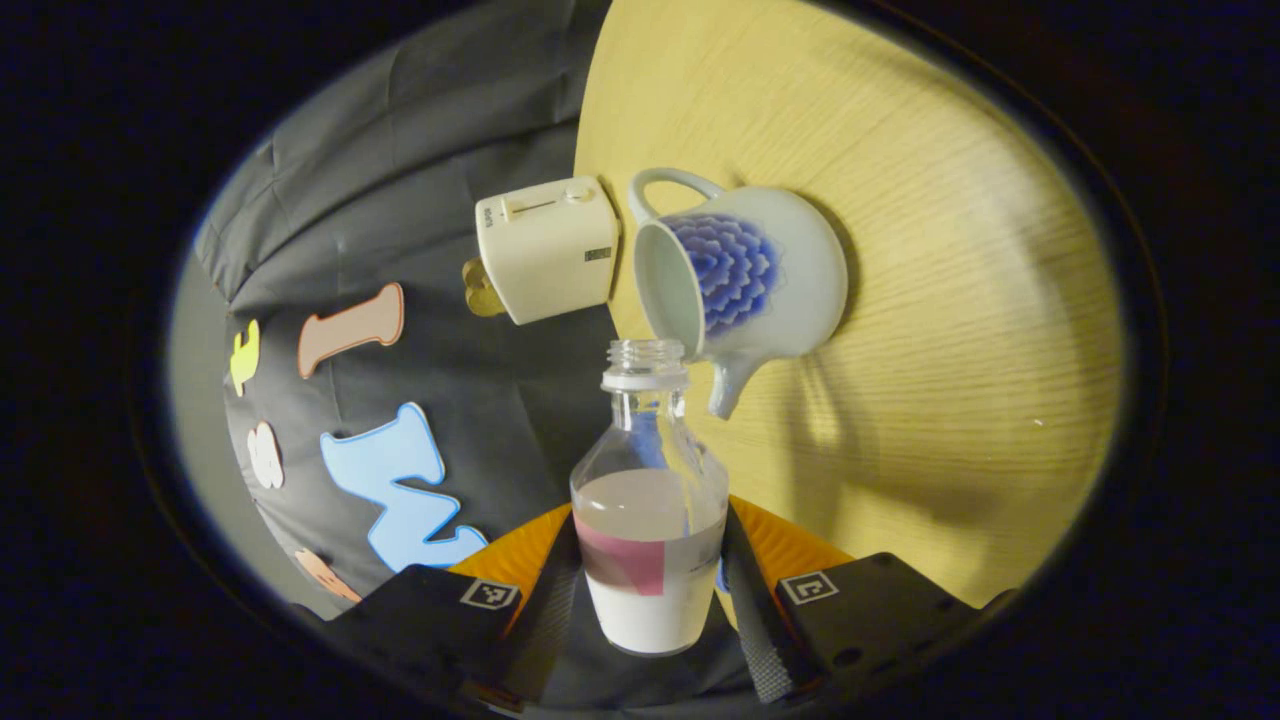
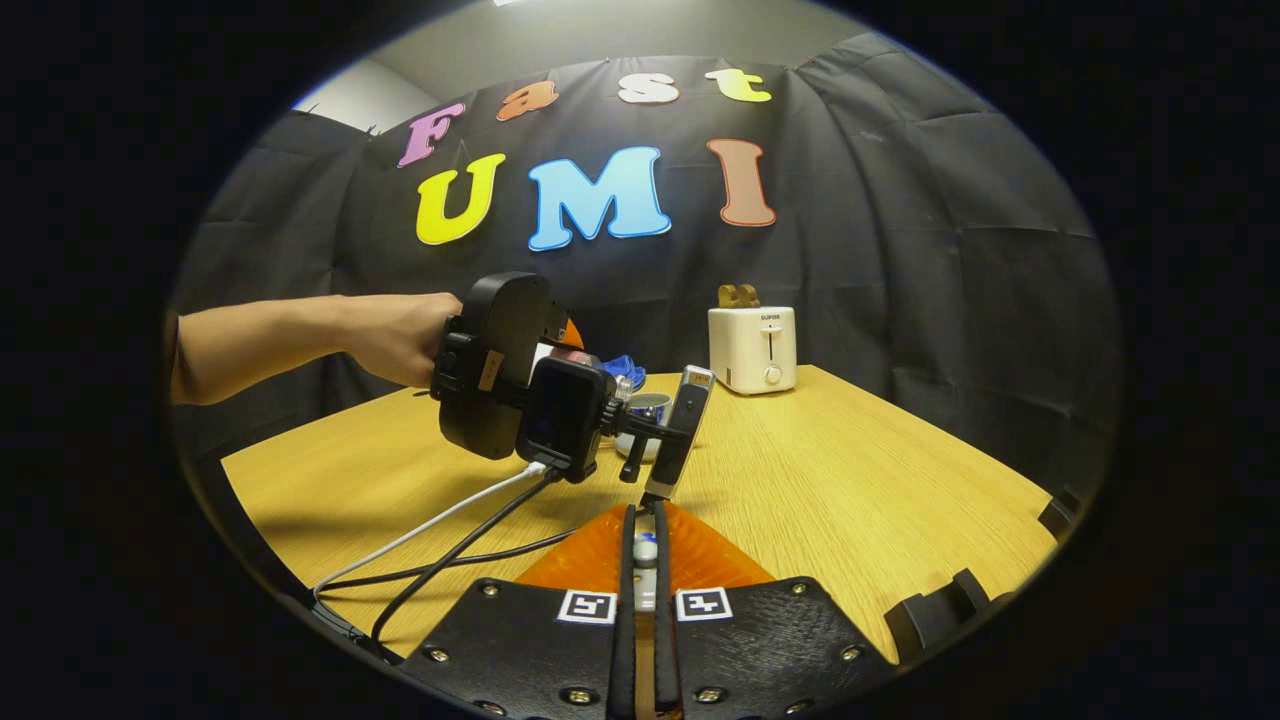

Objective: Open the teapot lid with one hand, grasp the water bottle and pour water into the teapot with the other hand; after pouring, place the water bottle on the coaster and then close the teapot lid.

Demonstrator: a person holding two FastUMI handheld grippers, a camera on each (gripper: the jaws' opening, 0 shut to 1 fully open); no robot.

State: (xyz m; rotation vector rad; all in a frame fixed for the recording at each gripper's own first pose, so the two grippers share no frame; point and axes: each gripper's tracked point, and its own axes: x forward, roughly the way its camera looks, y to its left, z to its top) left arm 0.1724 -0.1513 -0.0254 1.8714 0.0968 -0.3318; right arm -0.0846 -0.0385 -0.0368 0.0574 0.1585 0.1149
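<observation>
The clear, uncapped water bottle (image 1: 650, 530) sits between my left gripper's (image 1: 652, 525) two fingers, which are shut on its body. Its mouth (image 1: 645, 352) is just short of the lidless rim of the white teapot (image 1: 770, 280) with the blue flower, close to the spout. I see no stream of water. In the right gripper view a hand (image 2: 390, 335) holds that left gripper (image 2: 520, 380) on its side over the teapot (image 2: 650, 410), which is mostly hidden. My right gripper (image 2: 645, 520) is nearly closed on a small white and blue piece, the teapot lid (image 2: 645, 552), held low over the table.
The teapot stands on a wooden table (image 2: 850, 480). A white toaster (image 2: 752, 348) with toast in it stands at the table's far edge, by the black cloth wall; it is also beside the teapot (image 1: 545, 250). Cables (image 2: 450, 540) trail from the left gripper across the table.
</observation>
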